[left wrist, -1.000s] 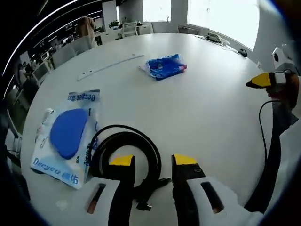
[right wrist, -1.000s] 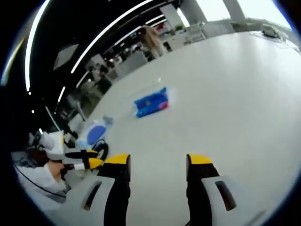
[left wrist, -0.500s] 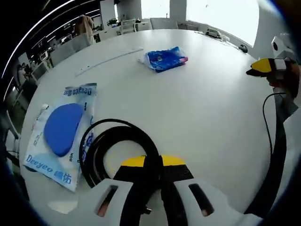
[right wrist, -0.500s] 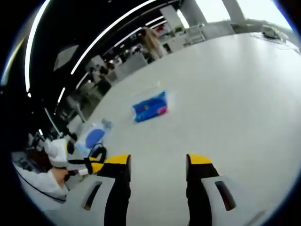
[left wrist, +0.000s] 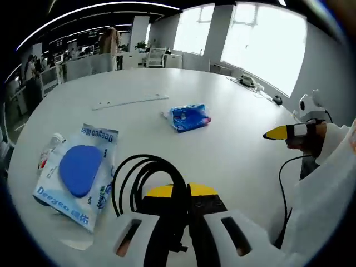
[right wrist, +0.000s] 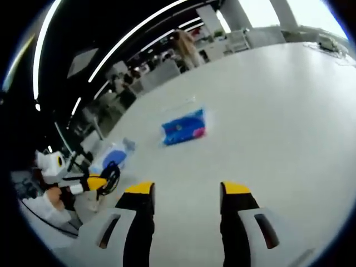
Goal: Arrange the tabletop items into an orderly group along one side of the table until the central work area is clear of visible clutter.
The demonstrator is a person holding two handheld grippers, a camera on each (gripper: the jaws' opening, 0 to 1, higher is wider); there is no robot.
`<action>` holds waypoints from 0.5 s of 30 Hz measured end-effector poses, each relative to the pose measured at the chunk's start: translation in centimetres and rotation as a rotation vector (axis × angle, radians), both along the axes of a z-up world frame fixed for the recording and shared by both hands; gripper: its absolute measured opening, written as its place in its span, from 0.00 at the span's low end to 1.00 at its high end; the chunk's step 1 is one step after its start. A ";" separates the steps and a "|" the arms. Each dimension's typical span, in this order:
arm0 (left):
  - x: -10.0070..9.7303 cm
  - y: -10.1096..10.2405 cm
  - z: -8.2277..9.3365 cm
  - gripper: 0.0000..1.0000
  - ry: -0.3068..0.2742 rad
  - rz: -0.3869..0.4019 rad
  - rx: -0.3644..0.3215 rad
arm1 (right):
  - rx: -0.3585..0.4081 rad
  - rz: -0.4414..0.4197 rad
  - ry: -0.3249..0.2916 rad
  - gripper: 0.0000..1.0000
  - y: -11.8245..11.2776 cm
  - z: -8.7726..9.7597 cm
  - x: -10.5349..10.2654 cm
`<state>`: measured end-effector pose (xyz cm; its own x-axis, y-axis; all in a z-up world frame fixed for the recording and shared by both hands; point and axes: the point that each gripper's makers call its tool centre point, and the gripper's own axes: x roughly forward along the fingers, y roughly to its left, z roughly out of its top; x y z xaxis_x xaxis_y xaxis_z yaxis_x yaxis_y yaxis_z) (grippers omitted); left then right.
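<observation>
Two grippers are over the white table [left wrist: 233, 128]. The left gripper [left wrist: 181, 192] has its jaws clamped together on the coiled black cable [left wrist: 146, 173], just beside the blue-pad packet [left wrist: 80, 169]. The right gripper [right wrist: 188, 189] hangs with jaws wide apart, holding nothing. Farther out lies a blue wipes pack [left wrist: 189, 117], apart from the rest.

Most of the white table [left wrist: 233, 139] is bare, so there's loads of room to pass across the middle and far side. The clutter sits in one patch: a blue-and-white packet [left wrist: 80, 169] near the edge, a coiled black cable [left wrist: 146, 177] just beside it (touching or not, can't tell), and a small blue bag [left wrist: 189, 117] well apart farther in. A thin white strip [left wrist: 130, 100] lies beyond that.
</observation>
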<state>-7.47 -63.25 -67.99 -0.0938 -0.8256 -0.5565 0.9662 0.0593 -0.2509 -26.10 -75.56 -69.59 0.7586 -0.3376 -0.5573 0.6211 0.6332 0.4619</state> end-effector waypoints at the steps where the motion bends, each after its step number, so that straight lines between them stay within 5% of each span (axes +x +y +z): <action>1: -0.2 -0.2 1.2 0.04 0.024 0.004 -0.038 | -0.001 0.002 -0.002 0.45 0.0 0.0 0.1; 3: -0.7 -0.5 2.8 0.04 0.045 -0.019 -0.081 | -0.002 0.008 -0.006 0.46 -0.1 0.0 0.1; 7: -2.3 -1.2 6.3 0.04 0.198 -0.040 -0.185 | -0.003 0.024 -0.032 0.48 -0.1 0.5 0.6; 12: -4.5 -1.6 8.7 0.04 0.227 -0.101 -0.222 | 0.029 0.076 -0.144 0.55 1.0 2.1 2.6; 15: -5.4 -2.3 9.9 0.04 0.356 -0.084 -0.276 | 0.055 0.119 -0.198 0.60 2.0 3.0 3.9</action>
